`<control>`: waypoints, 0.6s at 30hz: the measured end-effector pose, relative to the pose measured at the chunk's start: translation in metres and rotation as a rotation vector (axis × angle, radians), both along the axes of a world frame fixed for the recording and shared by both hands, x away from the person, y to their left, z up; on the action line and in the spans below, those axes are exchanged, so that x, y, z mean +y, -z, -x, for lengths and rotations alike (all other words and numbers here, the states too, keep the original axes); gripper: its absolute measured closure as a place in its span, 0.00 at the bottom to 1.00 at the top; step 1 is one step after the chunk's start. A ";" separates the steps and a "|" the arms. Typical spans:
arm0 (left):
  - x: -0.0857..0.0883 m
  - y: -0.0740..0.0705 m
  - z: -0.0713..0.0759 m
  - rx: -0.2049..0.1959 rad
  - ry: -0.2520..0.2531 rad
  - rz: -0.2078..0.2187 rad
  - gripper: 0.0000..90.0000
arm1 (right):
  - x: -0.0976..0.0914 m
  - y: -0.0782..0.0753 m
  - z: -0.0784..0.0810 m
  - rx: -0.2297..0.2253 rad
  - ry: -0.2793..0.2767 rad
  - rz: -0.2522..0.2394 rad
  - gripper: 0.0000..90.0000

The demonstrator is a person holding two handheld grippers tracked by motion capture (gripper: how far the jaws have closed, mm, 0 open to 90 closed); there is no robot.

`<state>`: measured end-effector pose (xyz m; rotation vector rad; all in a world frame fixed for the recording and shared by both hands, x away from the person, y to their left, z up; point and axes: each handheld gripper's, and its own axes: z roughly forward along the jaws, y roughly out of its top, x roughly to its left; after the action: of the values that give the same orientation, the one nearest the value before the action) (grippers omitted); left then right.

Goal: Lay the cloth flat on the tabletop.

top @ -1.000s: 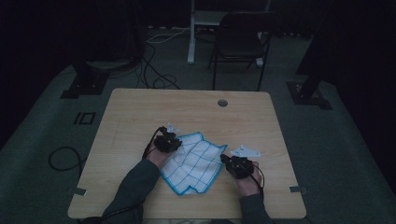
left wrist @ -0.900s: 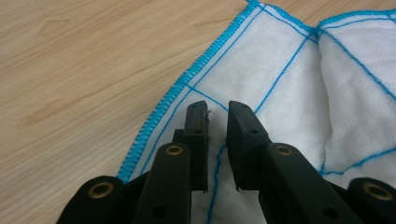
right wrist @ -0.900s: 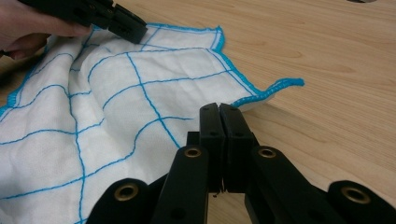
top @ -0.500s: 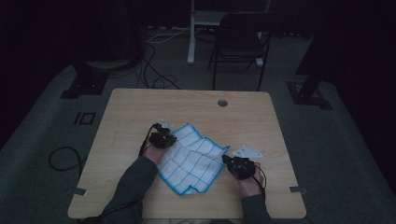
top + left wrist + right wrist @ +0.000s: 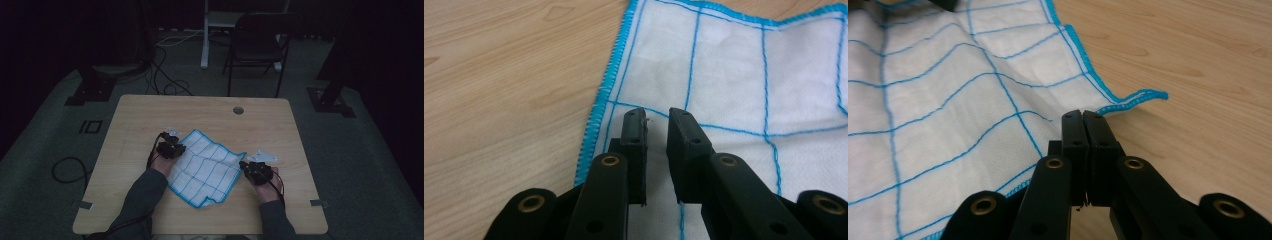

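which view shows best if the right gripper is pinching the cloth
The right gripper view: the right gripper has its jaws pressed together at the cloth's blue-stitched edge. The high view shows it small and dark; the left gripper view shows cloth alone.

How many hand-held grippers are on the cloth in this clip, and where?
2. The left hand-held gripper sits over the upper-left edge of the white cloth with blue grid lines, jaws slightly apart. The right hand-held gripper is at its right edge, jaws closed on the hem.

I've moved my left gripper (image 5: 170,148) away from the counter's near edge, dragging the cloth's (image 5: 205,167) far corner flatter.
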<state>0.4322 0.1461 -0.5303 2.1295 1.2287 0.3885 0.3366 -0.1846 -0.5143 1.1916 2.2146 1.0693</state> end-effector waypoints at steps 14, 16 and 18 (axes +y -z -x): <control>0.018 0.003 0.044 0.006 -0.004 0.063 0.79 | -0.006 -0.014 -0.030 -0.025 0.022 -0.001 0.99; 0.018 0.004 0.053 -0.002 -0.010 0.074 0.78 | -0.004 -0.018 -0.031 -0.024 0.013 0.000 0.88; 0.017 0.006 0.063 -0.010 -0.015 0.092 0.77 | -0.004 -0.019 -0.029 -0.022 0.008 0.001 0.81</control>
<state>0.3691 0.1632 -0.5358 2.0391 1.2335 0.3419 0.3653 -0.1883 -0.4948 1.1820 2.1912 1.0736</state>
